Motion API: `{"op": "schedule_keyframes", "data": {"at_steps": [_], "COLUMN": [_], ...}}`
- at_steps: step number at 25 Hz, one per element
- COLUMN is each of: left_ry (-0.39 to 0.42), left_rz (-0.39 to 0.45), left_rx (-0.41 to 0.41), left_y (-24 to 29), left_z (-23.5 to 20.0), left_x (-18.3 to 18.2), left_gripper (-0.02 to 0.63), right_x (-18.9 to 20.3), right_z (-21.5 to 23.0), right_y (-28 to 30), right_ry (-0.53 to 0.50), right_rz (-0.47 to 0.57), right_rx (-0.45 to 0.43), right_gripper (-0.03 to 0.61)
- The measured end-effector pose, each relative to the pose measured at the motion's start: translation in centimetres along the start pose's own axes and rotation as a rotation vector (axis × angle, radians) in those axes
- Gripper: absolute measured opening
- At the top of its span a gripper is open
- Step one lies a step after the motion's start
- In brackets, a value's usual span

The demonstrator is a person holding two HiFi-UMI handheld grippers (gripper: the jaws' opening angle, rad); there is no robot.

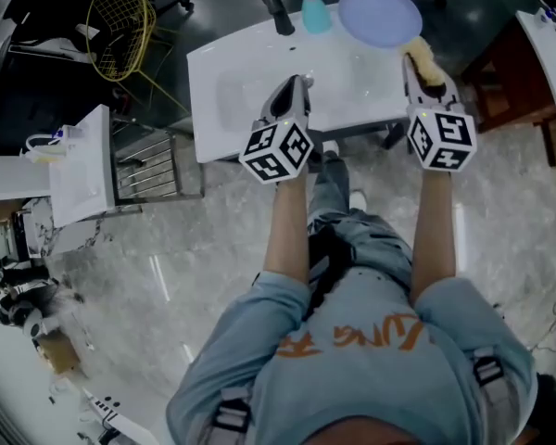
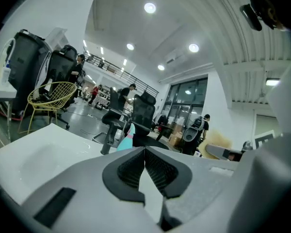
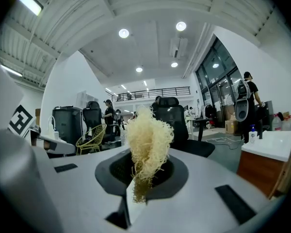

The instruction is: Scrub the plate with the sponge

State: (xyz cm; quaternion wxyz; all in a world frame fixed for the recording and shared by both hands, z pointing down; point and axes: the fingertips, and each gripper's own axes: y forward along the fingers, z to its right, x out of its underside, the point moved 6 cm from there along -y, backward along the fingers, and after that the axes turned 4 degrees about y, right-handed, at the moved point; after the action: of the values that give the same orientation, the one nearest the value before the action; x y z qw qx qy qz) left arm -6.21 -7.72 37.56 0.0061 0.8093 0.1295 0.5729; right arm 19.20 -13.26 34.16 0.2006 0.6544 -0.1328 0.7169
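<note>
"Where is the plate [image 1: 380, 14]?"

"Upper right of the head view, on the white desk [image 1: 241, 91]. It has nothing on it. A teal bottle [image 1: 315, 15] stands beside it."

"And the claws?"

"The right claw [image 3: 138, 176] pinches the yellow sponge [image 3: 148, 137], near the plate. The left claw [image 2: 145, 154] is closed and empty."

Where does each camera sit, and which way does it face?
Head view: on the person's head, looking steeply down at the table, plate, both arms, left gripper and right gripper.
Left gripper view: rides the left gripper, looking level across the table; its shut fingers show.
Right gripper view: rides the right gripper, facing the room; its fingers pinch the sponge.
Shared: both gripper views show the yellow chair.
</note>
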Motion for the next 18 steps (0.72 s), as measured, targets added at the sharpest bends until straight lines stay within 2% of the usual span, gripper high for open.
{"op": "schedule_keyframes", "data": {"at_steps": [3,13,18], "left_ry": [-0.029,-0.066,-0.103], "left_rz": [0.015,-0.127,-0.171], "left_rx": [-0.012,0.098,0.13], "left_y": [1.7,7.7,10.4], "left_z": [0.2,2.7,2.7], "left_x": [0.6,3.7,4.9], "left_gripper": [0.003,0.003,0.003], "right_x": [0.1,1.7,2.6], "right_z": [1.7,5.2,6.4], "right_y": [0.0,0.0,1.0], "right_ry": [-0.01,0.003,0.023], "right_rz": [-0.009,-0.06,-0.08], "right_rx": [0.04,0.121,0.148], "right_gripper": [0.032,0.032,0.032]}}
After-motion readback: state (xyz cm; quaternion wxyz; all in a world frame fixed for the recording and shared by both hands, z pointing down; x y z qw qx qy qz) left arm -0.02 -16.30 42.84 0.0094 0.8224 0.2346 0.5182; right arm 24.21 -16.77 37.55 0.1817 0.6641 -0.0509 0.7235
